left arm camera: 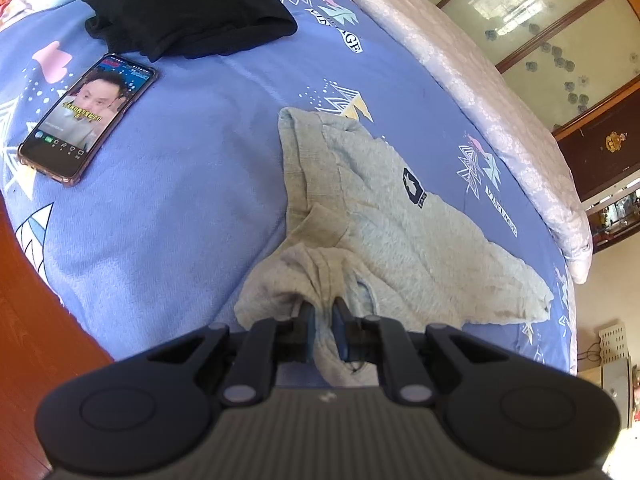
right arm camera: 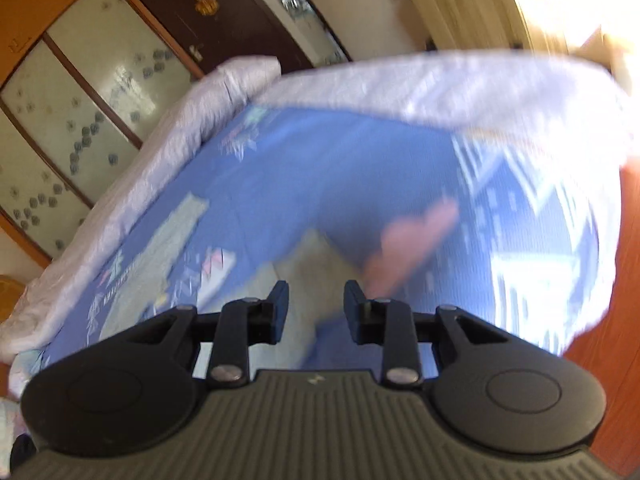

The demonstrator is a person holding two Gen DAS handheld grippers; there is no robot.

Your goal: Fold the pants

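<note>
1. In the left wrist view, the gray pants [left arm camera: 384, 232] lie crumpled on a blue patterned bed sheet [left arm camera: 180, 208], filling the centre and lower right of the frame.
2. The left tongs [left arm camera: 323, 326], at the bottom centre, are pinched narrow on a bunched fold of the pants.
3. A phone [left arm camera: 86, 118] with a lit screen lies flat at the middle left, well apart from the pants. A folded black garment [left arm camera: 184, 12] sits in the upper left, just beyond the phone.
4. A pale quilt [left arm camera: 472, 92] runs along the far edge of the bed, upper right, with a wardrobe [left arm camera: 552, 36] behind it.
5. Only the right wrist view, which is blurred, shows the right tongs [right arm camera: 316, 306], spread wide and gripping nothing, low over the sheet [right arm camera: 320, 168].
6. There a gray blur of cloth [right arm camera: 316, 264] lies between the fingers; whether it touches them I cannot tell.
</note>
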